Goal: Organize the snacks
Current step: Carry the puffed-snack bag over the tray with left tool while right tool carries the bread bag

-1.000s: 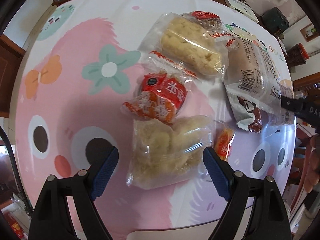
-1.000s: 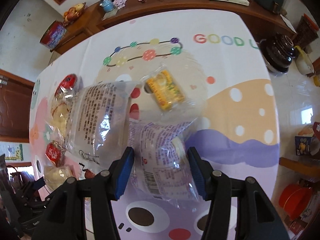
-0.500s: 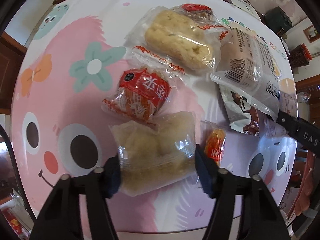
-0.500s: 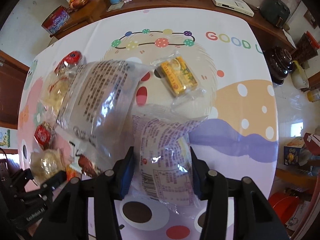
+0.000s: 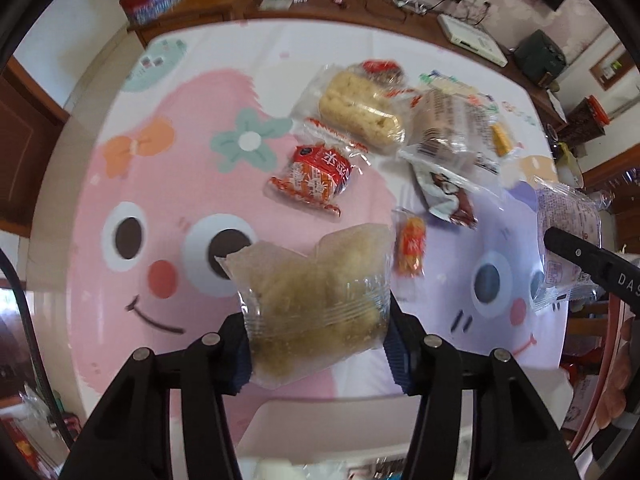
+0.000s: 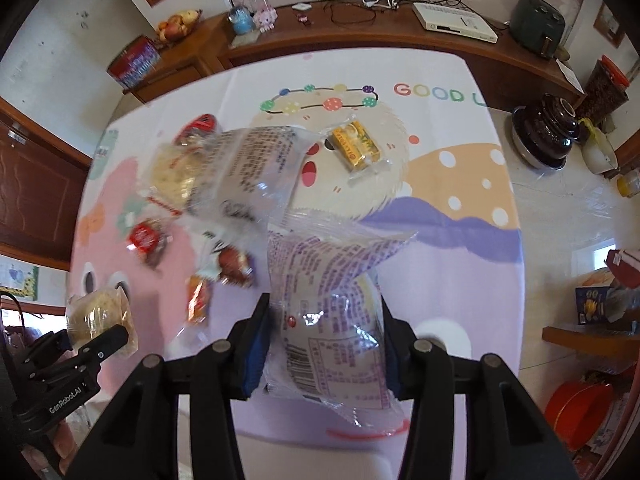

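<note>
Left tool (image 5: pixel 316 336) clamped tight on a clear crinkly packet of golden crumbly snack (image 5: pixel 312 300), lifted off the surface (image 5: pixel 192 92), which wears a glossy cartoon cloth with pink faces, a teal flower and big round eyes. Right tool (image 6: pixel 324 344) likewise shut around a clear packet with purple print (image 6: pixel 328 312), raised above the purple and orange part of the cloth near the "GOOD" lettering.

Ahead of the left tool, still lying flat: a red-and-orange wrapped snack (image 5: pixel 316 178), a small orange candy-like packet (image 5: pixel 410 244) just right of the held one, a long pale rice-cake bar in clear wrap (image 5: pixel 360 110), a brownish bun in printed clear wrap (image 5: pixel 452 128). A little yellow boxed sweet (image 6: pixel 356 146) ahead of the right tool.

Beyond the surface: dark wooden sideboard (image 6: pixel 360 36) with a fruit bowl (image 6: pixel 178 24), white router box (image 6: pixel 454 22), cables, dark green appliance (image 6: pixel 538 16). Tiled floor off right with a dark lidded pot (image 6: pixel 546 130).
</note>
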Available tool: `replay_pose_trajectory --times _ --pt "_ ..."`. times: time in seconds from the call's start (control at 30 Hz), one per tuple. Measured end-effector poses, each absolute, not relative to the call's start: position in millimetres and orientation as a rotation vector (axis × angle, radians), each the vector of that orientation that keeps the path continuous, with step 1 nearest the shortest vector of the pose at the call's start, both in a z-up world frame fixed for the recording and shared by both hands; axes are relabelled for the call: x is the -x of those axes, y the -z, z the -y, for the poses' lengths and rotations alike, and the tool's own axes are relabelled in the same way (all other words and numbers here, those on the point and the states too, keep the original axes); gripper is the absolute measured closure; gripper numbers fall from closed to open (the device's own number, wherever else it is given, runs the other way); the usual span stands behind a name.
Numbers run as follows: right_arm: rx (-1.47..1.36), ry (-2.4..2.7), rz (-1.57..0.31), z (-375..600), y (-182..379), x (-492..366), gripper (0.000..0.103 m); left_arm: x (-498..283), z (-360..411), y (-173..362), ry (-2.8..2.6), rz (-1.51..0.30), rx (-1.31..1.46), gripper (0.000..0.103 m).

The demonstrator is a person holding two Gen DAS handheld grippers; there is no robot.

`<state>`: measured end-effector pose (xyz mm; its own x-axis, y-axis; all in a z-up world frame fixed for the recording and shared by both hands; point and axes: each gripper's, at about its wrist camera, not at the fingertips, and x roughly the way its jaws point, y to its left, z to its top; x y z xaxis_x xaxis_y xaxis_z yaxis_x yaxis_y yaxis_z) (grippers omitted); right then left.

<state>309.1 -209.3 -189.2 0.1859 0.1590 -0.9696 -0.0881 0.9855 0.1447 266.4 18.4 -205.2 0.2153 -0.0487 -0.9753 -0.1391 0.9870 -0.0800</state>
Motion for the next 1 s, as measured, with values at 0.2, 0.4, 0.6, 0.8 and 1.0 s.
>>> replay_pose_trajectory --times 0.2,0.4,0.6,0.8,1.0 --pt "-0.065 -0.177 -1.299 209 147 -274 0.056 -233 -33 151 -0.045 -1.262 0.123 0.051" --pt "-0.084 -0.173 -1.224 210 106 -242 0.056 -203 -40 106 -0.023 -1.191 0.128 0.051" --pt "-0.109 -0.185 -1.168 209 70 -211 0.056 -179 -36 70 0.002 -1.123 0.116 0.051" --pt "-0.149 -0.214 -1.145 203 46 -180 0.056 -154 -29 51 0.042 -1.094 0.109 0.051" --pt "-0.145 -0.24 -1.122 193 31 -146 0.056 -128 -19 46 0.084 -1.088 0.071 0.051"
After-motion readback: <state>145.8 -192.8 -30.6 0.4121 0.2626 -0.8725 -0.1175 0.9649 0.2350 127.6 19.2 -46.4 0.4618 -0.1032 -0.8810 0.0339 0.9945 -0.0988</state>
